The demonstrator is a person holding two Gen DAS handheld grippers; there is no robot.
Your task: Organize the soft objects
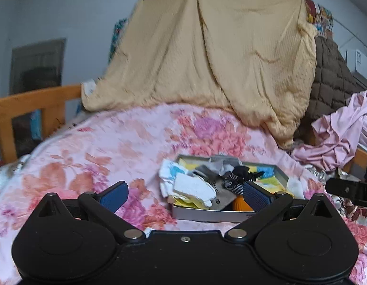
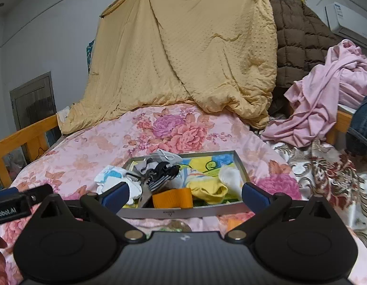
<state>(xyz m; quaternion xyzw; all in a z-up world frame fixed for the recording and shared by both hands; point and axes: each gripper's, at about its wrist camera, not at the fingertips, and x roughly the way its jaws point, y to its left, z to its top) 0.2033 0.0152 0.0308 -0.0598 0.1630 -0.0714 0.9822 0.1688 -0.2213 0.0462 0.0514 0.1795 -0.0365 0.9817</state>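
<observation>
Left gripper (image 1: 184, 196) spread wide, nothing between the blue pads, held low over the floral bedspread (image 1: 126, 140) just near of the metal tray (image 1: 207, 215), which sits ahead and slightly right. Right gripper (image 2: 185, 196) likewise spread and empty, squarely facing the tray's near wall (image 2: 183, 211). Heaped in the tray: a white sock (image 1: 195, 188) draped over the left rim, a black-and-white striped sock (image 2: 163, 179) in the middle, a yellow cloth (image 2: 208, 188) to the right, an orange piece (image 2: 172, 198) against the near wall. Another white sock with blue print (image 2: 109, 174) hanging outside the left rim. Far behind, a tan quilt (image 2: 188, 54) hung up and spilling onto the bed; right of it a brown quilted jacket (image 2: 300, 38) and a crumpled pink garment (image 2: 326, 95). Wooden bed rail (image 1: 29, 105) along the left edge. Open bedspread left of and beyond the tray.
</observation>
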